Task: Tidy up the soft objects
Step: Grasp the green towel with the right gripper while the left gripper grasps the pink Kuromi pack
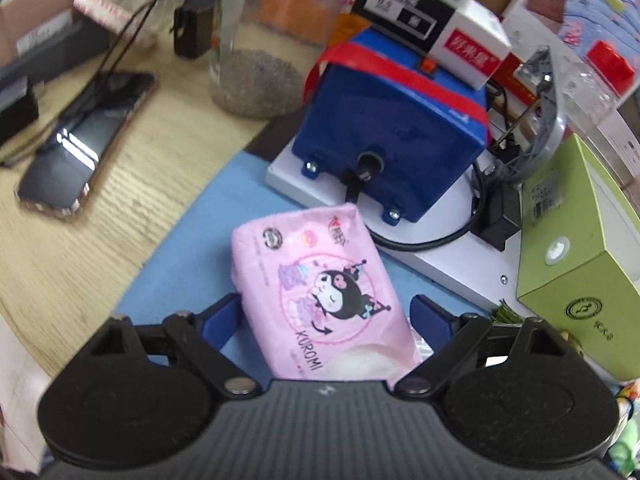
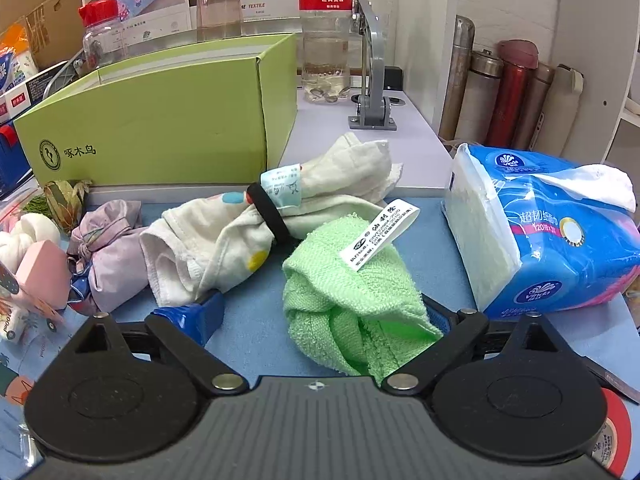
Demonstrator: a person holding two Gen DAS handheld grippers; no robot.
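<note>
A pink Kuromi tissue pack [image 1: 320, 280] lies tilted on the blue mat [image 1: 188, 272]. My left gripper [image 1: 326, 316] stands open around the pack's near half, with a gap at the right finger [image 1: 430, 318]. In the right wrist view a knotted green towel [image 2: 340, 292] lies on the mat between the fingers of my right gripper [image 2: 320, 316]. That gripper is open, and its left finger [image 2: 200, 316] is clear of the towel. Behind the towel lie a cream cloth roll with a black band [image 2: 256, 216], a lilac cloth bundle [image 2: 108, 256] and a blue tissue pack [image 2: 560, 240].
A green box [image 2: 160, 120] stands behind the cloths, also the green box [image 1: 576, 280] at the right in the left wrist view. A blue machine [image 1: 392, 132], a phone [image 1: 84, 148] and a glass jar [image 1: 256, 60] sit beyond the pink pack. A cola bottle [image 2: 326, 32] and flasks [image 2: 508, 96] stand at the back.
</note>
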